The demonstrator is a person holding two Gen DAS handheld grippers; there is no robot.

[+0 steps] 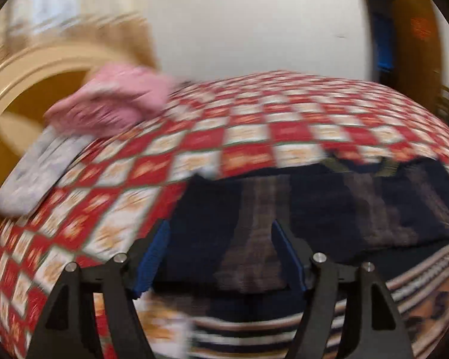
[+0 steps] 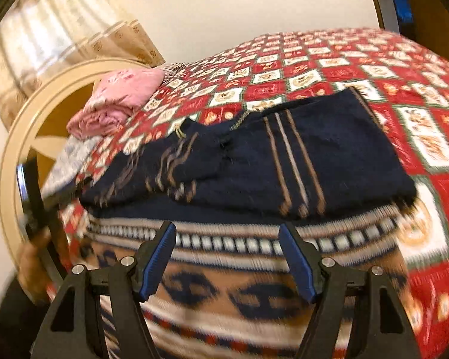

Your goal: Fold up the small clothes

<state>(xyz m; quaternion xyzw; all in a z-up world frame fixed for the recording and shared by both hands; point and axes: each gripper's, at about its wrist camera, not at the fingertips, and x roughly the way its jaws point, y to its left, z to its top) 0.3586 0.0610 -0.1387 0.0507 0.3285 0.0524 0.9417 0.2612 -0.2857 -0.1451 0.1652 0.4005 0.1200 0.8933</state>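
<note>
A dark navy knitted garment with tan stripes (image 2: 269, 161) lies folded on top of a patterned striped garment (image 2: 239, 284) on the bed; it also shows in the left wrist view (image 1: 314, 209). My left gripper (image 1: 221, 233) is open just above the navy garment's near edge, holding nothing. My right gripper (image 2: 227, 233) is open and empty over the patterned garment, short of the navy one. The left gripper shows at the left edge of the right wrist view (image 2: 33, 191), held by a hand.
A red and white checked bedspread (image 2: 344, 59) covers the bed. A folded pink garment (image 2: 119, 101) and a grey one (image 1: 39, 173) lie at the far left by the curved cream headboard (image 2: 24, 125). A doorway (image 1: 404, 45) is at the right.
</note>
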